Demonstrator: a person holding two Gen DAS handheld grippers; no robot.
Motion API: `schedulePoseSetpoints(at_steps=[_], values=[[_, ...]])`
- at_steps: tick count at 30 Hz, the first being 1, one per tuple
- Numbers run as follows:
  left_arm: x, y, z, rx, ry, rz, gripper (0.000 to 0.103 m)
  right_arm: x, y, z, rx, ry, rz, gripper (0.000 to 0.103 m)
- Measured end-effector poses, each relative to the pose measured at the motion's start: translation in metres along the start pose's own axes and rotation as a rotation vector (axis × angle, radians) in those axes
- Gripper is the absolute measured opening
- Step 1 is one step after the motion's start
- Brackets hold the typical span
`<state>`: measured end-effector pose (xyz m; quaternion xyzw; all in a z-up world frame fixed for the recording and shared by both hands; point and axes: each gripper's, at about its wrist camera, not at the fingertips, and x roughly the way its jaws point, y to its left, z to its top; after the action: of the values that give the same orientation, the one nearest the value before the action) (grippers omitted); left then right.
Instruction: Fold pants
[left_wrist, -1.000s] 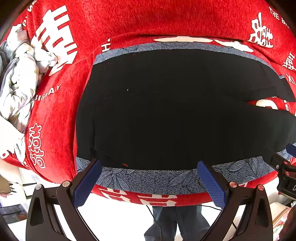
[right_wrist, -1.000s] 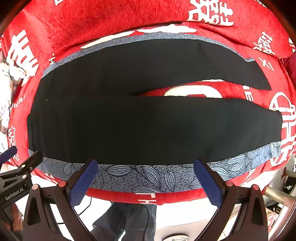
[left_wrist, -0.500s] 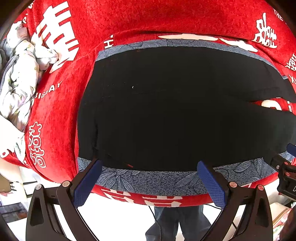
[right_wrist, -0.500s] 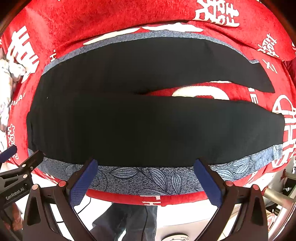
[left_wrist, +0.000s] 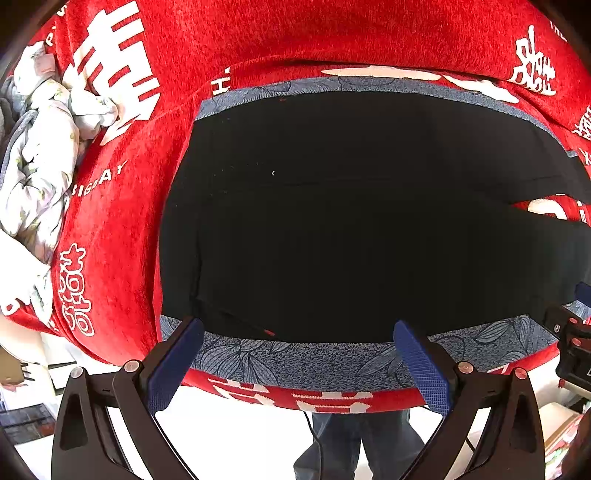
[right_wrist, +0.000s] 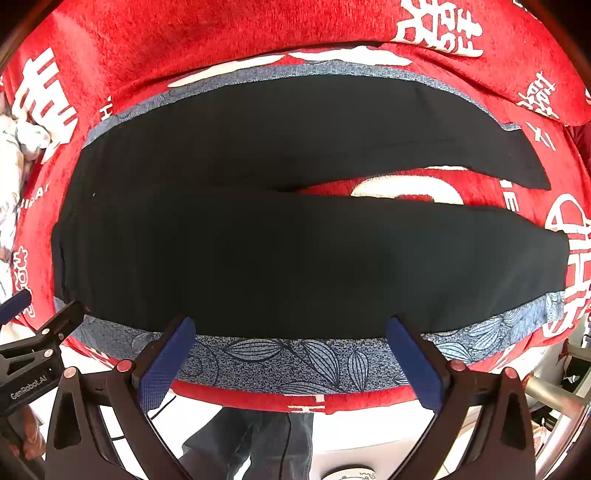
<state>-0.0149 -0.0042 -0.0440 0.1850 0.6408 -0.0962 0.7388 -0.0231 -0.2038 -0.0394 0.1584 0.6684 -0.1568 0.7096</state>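
My left gripper (left_wrist: 297, 363) is spread wide, its blue pads (left_wrist: 176, 363) sitting at about 7 and 5 o'clock in its own view, nothing between them. My right gripper (right_wrist: 291, 363) is parted just as wide, pads (right_wrist: 413, 363) at 7 and 5 o'clock too, gripping nothing. The two ride side by side: my left one shows at 8 o'clock in the right view, and my right one at 4 o'clock in the left view

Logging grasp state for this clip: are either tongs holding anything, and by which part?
Nothing is held. Left tongs and right tongs are open, short of the black pants.
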Motion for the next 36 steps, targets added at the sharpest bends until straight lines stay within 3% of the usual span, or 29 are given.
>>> schedulePoseSetpoints(at_steps=[36], values=[[0.023,0.04,-0.035,-0.015,0.016,-0.013,0.103,0.023,0.029,-0.02,-0.005,0.002,-0.02,0.103]])
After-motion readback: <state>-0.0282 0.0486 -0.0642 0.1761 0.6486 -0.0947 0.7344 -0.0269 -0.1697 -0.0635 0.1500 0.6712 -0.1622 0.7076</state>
